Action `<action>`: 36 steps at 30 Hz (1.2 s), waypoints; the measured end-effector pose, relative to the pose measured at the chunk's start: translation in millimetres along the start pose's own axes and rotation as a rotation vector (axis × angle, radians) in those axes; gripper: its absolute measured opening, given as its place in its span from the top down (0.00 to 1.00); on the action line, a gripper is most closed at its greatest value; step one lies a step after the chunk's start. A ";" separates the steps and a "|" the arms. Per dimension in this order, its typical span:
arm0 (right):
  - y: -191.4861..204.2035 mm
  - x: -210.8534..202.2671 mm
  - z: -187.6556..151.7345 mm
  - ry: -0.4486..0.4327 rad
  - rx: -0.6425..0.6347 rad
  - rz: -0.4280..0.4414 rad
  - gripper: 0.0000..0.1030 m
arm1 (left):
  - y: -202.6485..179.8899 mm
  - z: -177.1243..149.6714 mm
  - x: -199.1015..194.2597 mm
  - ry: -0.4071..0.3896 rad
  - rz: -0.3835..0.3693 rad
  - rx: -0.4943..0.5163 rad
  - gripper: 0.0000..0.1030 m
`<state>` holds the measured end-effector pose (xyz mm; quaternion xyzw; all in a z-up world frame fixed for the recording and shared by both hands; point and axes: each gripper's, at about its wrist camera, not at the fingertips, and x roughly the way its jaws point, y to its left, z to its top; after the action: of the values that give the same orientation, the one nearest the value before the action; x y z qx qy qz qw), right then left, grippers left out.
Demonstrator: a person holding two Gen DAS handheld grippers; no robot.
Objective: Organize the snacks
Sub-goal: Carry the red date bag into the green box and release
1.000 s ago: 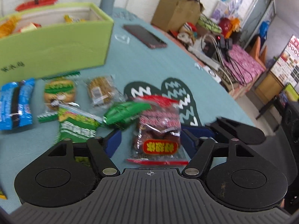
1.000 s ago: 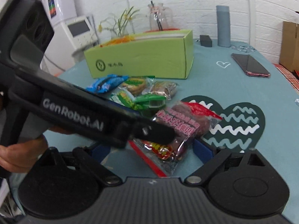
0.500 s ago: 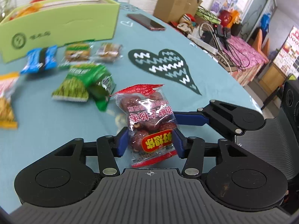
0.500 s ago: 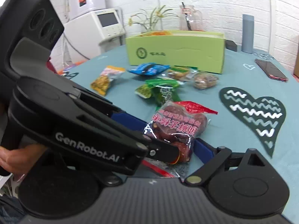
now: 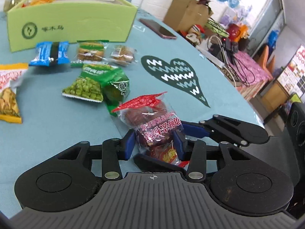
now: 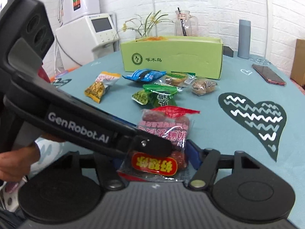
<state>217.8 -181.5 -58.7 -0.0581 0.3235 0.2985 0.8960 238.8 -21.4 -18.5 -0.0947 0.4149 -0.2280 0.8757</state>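
A: So, what does the left gripper (image 5: 155, 143) hold?

B: Its 2 blue fingers (image 5: 130, 143) are closed on the red date packet (image 5: 150, 120). The packet stands upright between them, above the teal tablecloth (image 5: 47, 133), with the red sealed edge on top.

A: And the right gripper (image 6: 158, 160)?

B: It is at the same packet (image 6: 165, 133). In the left wrist view, 1 blue finger of it touches the right side of the packet. The left tool covers the other finger, so I cannot tell if the right one is closed or apart.

A: What lies near the packet?

B: Just behind it is a dark green packet (image 5: 116, 87), which overlaps a green pea packet (image 5: 85, 85). Further back are a burger-shaped snack (image 5: 90, 52), a brown biscuit packet (image 5: 122, 55) and a blue packet (image 5: 50, 53), all in 1 row in front of the light green box (image 5: 76, 24). A yellow packet (image 5: 9, 91) is at the left side.

A: Is something inside the box?

B: I see orange wrappers at its left end, but not more.

A: And to the right?

B: A dark heart shape (image 5: 175, 76) with white zigzag lines is on the cloth, and a phone (image 5: 157, 30) lies beyond it, well apart from the snacks.
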 end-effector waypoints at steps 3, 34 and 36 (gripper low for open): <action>-2.9 -5.2 10.9 -0.019 0.009 0.013 0.35 | -2.5 9.0 -8.2 -0.017 -0.004 -0.006 0.80; -90.3 216.8 224.1 0.005 -0.066 0.089 0.10 | 133.9 254.7 74.6 -0.154 0.177 0.021 0.55; -86.5 196.6 226.2 -0.042 -0.081 0.071 0.10 | 129.4 253.0 56.6 -0.198 0.177 0.013 0.46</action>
<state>511.1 -86.9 -10.0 -0.0764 0.2944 0.3442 0.8882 506.3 59.4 58.2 -0.0741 0.3319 -0.1420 0.9296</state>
